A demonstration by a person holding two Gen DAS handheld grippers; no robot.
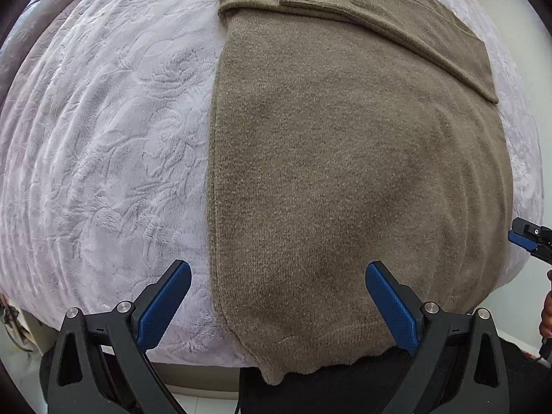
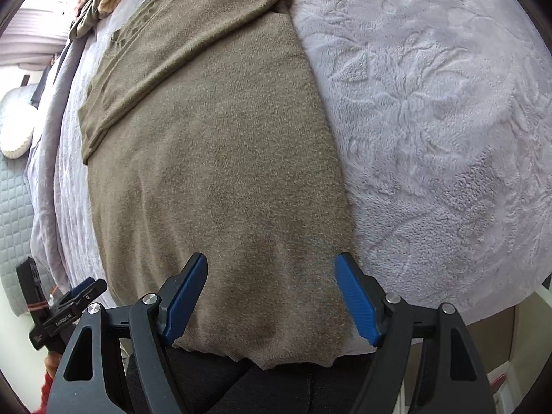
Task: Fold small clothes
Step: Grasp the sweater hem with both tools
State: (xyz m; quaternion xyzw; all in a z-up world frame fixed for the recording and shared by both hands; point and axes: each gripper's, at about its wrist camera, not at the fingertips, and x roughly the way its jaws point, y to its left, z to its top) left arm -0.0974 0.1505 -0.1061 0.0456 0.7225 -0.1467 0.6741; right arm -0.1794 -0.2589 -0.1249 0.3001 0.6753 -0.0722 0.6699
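Oddly, the sweater's [image 1: 345, 172] far end is cut off — both grippers [image 1: 277, 296] [image 2: 272, 289] gape, empty.

A pale lilac embossed plush blanket [image 2: 431, 110] covers the bed, a grey quilted cover [image 2: 13, 214] beside it.

Olive knit garment [image 2: 214, 158] lies flat on lilac embossed blanket [image 2: 431, 120], sleeve folded across its far part. Right gripper [image 2: 270, 296] hangs over near hem, jaws apart, nothing between.
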